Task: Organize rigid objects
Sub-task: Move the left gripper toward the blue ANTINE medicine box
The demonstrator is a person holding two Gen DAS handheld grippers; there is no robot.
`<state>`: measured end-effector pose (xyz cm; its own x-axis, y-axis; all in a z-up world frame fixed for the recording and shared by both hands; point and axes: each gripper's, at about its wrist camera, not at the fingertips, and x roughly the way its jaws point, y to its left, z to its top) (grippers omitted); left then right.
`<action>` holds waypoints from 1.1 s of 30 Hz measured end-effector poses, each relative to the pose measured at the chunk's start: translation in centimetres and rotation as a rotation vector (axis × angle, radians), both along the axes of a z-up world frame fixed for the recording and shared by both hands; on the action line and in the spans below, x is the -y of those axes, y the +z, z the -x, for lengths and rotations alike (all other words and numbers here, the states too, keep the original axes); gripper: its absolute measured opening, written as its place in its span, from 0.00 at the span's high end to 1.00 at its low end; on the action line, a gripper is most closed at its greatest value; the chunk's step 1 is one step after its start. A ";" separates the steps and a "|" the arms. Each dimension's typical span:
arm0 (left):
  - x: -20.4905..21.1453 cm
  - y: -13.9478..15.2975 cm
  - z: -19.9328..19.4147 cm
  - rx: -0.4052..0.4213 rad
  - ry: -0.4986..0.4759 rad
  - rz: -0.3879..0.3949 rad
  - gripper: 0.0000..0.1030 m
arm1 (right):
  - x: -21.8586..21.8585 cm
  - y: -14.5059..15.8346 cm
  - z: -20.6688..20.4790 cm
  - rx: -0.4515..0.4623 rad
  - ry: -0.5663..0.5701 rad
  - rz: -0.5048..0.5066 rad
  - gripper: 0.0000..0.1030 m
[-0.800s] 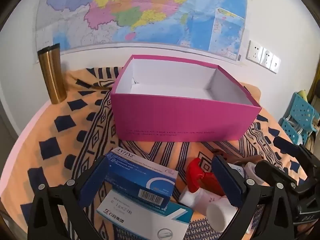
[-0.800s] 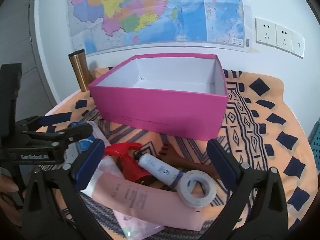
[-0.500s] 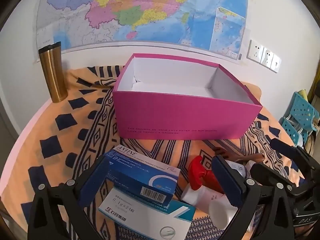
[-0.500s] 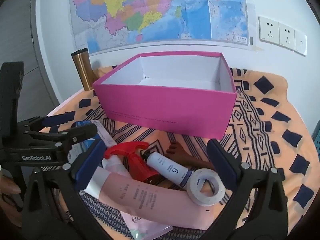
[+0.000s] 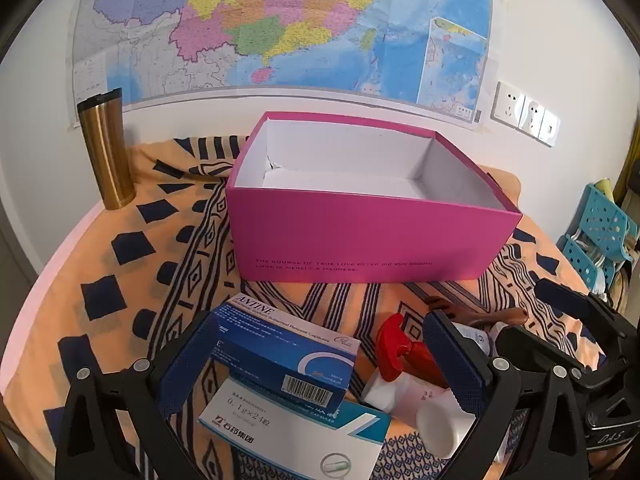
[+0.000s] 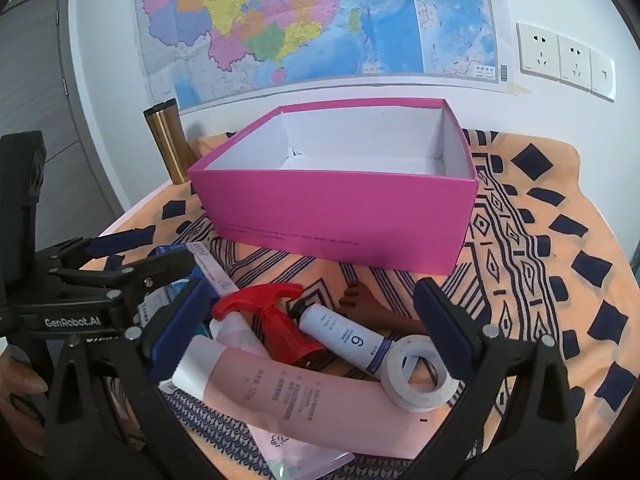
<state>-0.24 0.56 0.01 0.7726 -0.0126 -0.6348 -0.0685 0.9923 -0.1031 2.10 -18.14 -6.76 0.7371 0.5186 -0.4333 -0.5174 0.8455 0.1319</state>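
Observation:
An empty pink box stands open-topped on the patterned cloth. In front of it a blue medicine carton lies on a white carton. My left gripper is open, its jaws wide either side of the blue carton and not gripping it. In the right wrist view a pink tube, a red trigger sprayer, a white tube and a tape roll lie in a heap. My right gripper hangs open over that heap, holding nothing.
A gold tumbler stands at the back left by the wall. A brown wooden piece lies behind the white tube. The cloth-covered table ends at its rounded left edge. Blue plastic chairs stand off to the right.
The scene has slid slightly to the right in the right wrist view, so that gripper has drifted a little. The left wrist view has barely shifted. Both grippers stay open.

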 end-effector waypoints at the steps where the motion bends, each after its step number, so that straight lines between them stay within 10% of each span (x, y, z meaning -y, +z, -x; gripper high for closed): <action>1: 0.0 0.0 0.0 -0.002 -0.001 0.001 0.00 | -0.1 0.0 0.0 0.001 0.002 0.000 0.01; 33: 0.2 0.0 0.0 0.002 -0.003 0.001 0.00 | -0.7 -0.3 -0.3 -0.034 0.052 -0.004 0.01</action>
<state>-0.25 0.40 0.05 0.7740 -0.0156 -0.6329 -0.0652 0.9924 -0.1041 2.38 -17.47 -7.02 0.6944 0.5574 -0.4550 -0.5555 0.8173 0.1534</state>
